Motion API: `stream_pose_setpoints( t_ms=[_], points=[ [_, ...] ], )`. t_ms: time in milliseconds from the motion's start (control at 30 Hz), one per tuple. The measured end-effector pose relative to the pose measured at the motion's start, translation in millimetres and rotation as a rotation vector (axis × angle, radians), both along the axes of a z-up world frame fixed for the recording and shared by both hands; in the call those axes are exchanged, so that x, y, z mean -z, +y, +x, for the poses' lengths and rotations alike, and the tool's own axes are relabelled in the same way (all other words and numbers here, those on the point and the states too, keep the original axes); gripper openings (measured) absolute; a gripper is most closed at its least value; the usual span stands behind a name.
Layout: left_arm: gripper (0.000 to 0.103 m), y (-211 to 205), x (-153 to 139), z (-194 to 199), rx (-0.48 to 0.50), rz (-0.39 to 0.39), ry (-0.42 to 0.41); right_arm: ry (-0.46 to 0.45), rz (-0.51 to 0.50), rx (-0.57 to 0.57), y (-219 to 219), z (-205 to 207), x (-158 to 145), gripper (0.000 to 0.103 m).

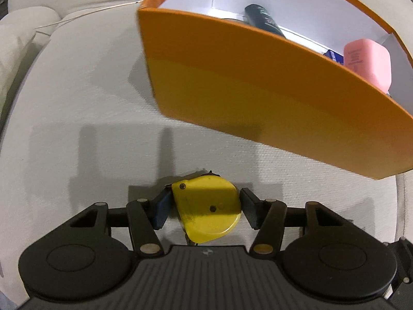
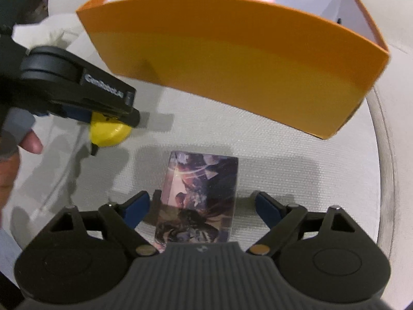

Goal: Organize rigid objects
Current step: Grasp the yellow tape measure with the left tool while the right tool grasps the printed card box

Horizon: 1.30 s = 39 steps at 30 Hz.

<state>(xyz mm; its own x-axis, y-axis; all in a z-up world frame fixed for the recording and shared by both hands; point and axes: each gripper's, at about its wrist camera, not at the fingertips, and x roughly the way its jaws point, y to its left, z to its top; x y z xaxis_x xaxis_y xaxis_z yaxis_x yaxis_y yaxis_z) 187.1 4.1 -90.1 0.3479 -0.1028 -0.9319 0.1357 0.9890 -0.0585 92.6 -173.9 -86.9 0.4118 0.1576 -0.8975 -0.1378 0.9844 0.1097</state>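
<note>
Currently, a yellow plastic tape measure with a rounded corner (image 1: 207, 206) is seen between the fingers of the left hand-held gripper (image 1: 204, 208); the left pad touches it while the right pad lies just beside it, so whether it is firmly clamped cannot be told. From the right wrist view, the same tape measure (image 2: 109, 134) is seen under the left hand-held gripper (image 2: 113, 118), close above a white textured fabric surface (image 1: 77, 103). The right hand-held gripper (image 2: 201, 209) is spread wide, its blue-padded fingers (image 2: 135, 210) standing clear on either side of a flat rectangular card box printed with dark purple artwork (image 2: 200, 196), which lies on the fabric. Beyond both, an orange cardboard box with a white interior (image 1: 258, 82) is seen, holding a dark cylindrical bottle (image 1: 263, 19), a pink plastic bottle (image 1: 367, 62) and a small blue item (image 1: 334, 55).
</note>
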Motion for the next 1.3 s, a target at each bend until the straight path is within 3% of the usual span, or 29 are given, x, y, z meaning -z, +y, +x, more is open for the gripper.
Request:
stream_pose_setpoints(
  t_ms=[433,600,1000,1300],
  points=[
    [0.068,-16.8,4.0,-4.8,0.013,0.041,-0.029,0.004,-0.055,0.043,6.3,1.9,1.0,0.078],
    [0.065,-11.9,5.7,-5.7,0.022,0.037,-0.032,0.009,-0.057,0.046,10.1,7.3,0.1,0.077],
    [0.07,-11.2,10.2,-12.8,0.013,0.043,-0.059,0.016,-0.091,0.067,17.7,12.6,8.1,0.077],
    [0.062,-13.7,4.7,-20.0,0.035,0.043,-0.066,0.016,-0.084,0.072,19.2,17.0,11.2,0.078]
  ],
)
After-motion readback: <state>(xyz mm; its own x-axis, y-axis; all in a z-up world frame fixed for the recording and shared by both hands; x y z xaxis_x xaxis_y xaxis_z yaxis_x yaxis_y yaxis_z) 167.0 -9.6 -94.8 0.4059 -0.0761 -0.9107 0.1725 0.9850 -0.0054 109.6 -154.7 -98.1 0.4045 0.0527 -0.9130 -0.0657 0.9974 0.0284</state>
